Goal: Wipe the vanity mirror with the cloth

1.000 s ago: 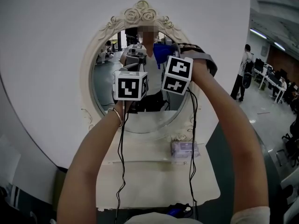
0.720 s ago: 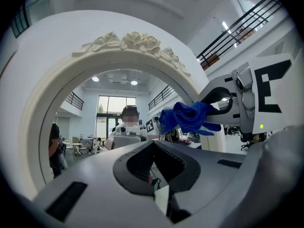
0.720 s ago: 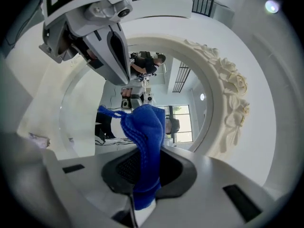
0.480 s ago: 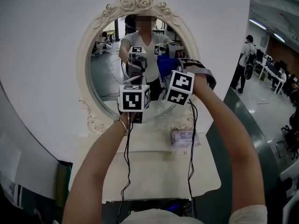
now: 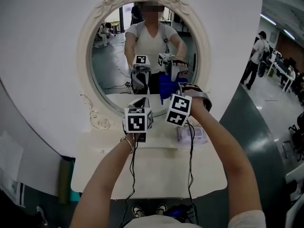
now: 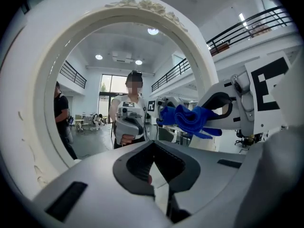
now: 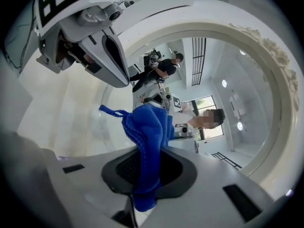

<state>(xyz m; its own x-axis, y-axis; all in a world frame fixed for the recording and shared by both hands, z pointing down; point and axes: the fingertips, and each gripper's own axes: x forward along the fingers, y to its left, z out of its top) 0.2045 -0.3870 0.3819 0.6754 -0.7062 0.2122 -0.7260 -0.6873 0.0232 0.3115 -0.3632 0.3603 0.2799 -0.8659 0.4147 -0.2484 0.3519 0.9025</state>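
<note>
Before the white-framed oval mirror (image 5: 86, 51), a blue cloth (image 7: 147, 141) is being pinched by the right gripper (image 7: 142, 177).
Left gripper (image 6: 154, 175) is being held closed, empty.

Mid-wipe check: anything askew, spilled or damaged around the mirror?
Nothing stands out: the mirror is upright and uncracked, the blue cloth is clamped in the right gripper, no spill on the vanity top.

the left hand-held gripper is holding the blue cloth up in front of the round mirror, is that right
Wrong side: the right hand-held gripper holds the blue cloth in front of the round mirror. The right gripper view shows it pinched between the jaws; the left hand-held gripper is shut on nothing.
</note>
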